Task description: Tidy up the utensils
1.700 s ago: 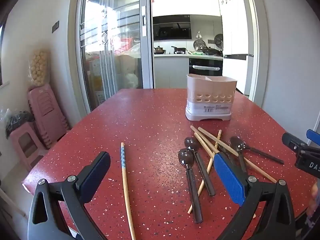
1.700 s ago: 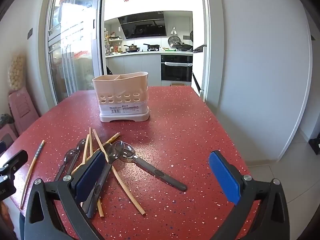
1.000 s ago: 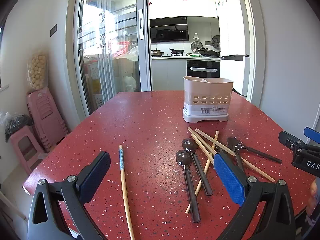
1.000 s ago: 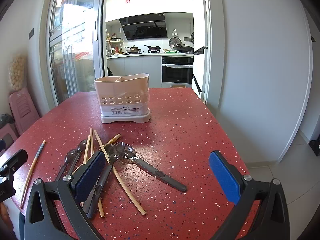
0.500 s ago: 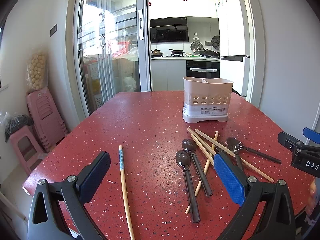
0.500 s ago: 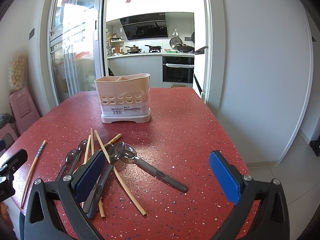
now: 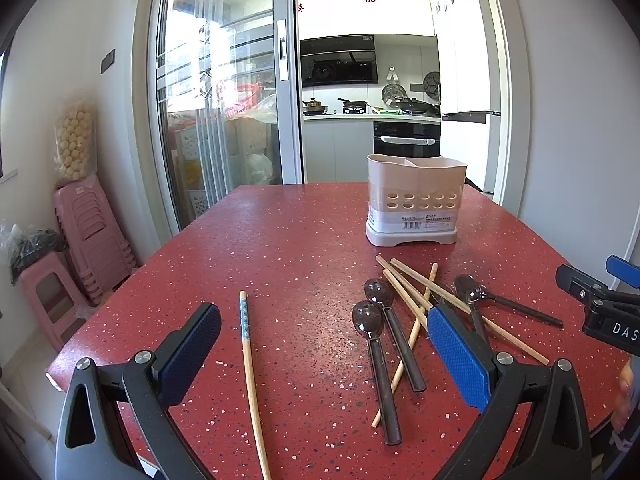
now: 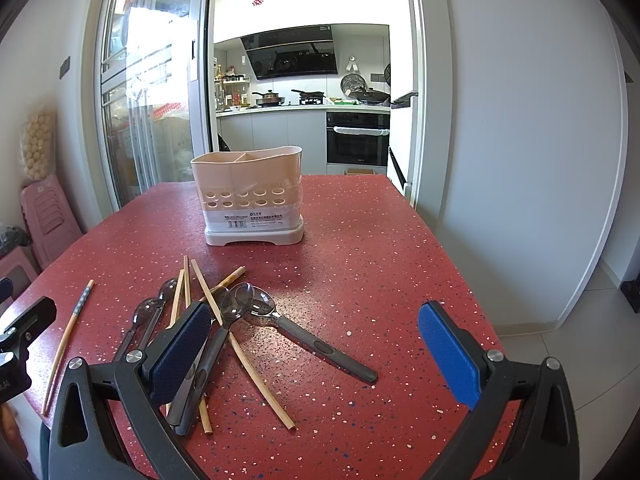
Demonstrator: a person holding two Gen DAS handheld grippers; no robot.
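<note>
- Four spoons (image 8: 256,312) and several bamboo chopsticks (image 8: 240,350) are lying in a loose, crossed pile on the red speckled table (image 8: 360,248), near the front edge.
- Two of the spoons (image 7: 376,344) are lying side by side at the left of the pile, bowls pointing far; the other two are overlapping at their bowls on the right, with chopsticks crossing over and under them.
- One lone chopstick (image 7: 250,376) with a blue patterned tip is lying well apart, to the left of the pile.
- A beige utensil holder (image 8: 250,196), divided into compartments, is standing upright farther back on the table, beyond the pile.
- The left gripper (image 7: 324,354) is hovering above the near table edge with its blue-padded jaws spread wide, holding nothing.
- The right gripper (image 8: 314,354) is likewise hanging wide apart over the pile, gripping nothing.
- Beyond the table, a kitchen (image 7: 372,108) is showing through a sliding glass door (image 7: 224,120), and pink stools (image 7: 86,236) are standing stacked at the far left.
</note>
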